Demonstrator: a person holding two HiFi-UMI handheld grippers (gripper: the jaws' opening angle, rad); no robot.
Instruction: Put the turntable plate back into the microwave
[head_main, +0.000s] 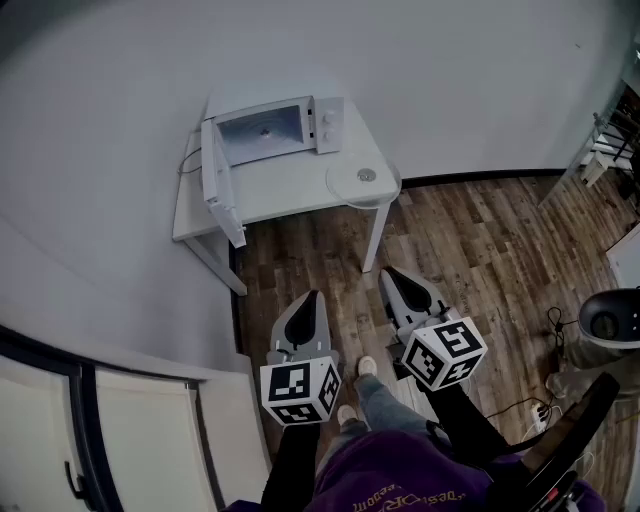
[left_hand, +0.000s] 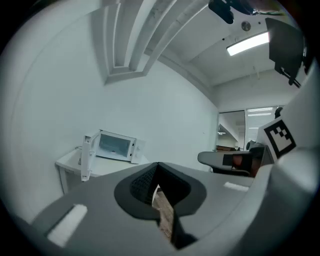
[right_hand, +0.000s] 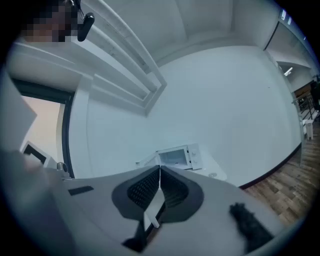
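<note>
A white microwave (head_main: 278, 130) stands on a white table (head_main: 290, 190) against the wall, its door (head_main: 218, 182) swung open to the left and its cavity empty. The clear glass turntable plate (head_main: 363, 181) lies on the table's right front corner, overhanging the edge. My left gripper (head_main: 308, 303) and right gripper (head_main: 396, 278) are held over the wooden floor, well short of the table, both shut with nothing between the jaws. The microwave (left_hand: 116, 146) is far off in the left gripper view, and the microwave (right_hand: 178, 156) is likewise distant in the right gripper view.
Wooden floor (head_main: 470, 250) lies between me and the table. A grey round bin (head_main: 610, 330) and cables sit at the right. A dark door frame (head_main: 90, 430) is at the lower left. The person's shoes (head_main: 358, 385) show between the grippers.
</note>
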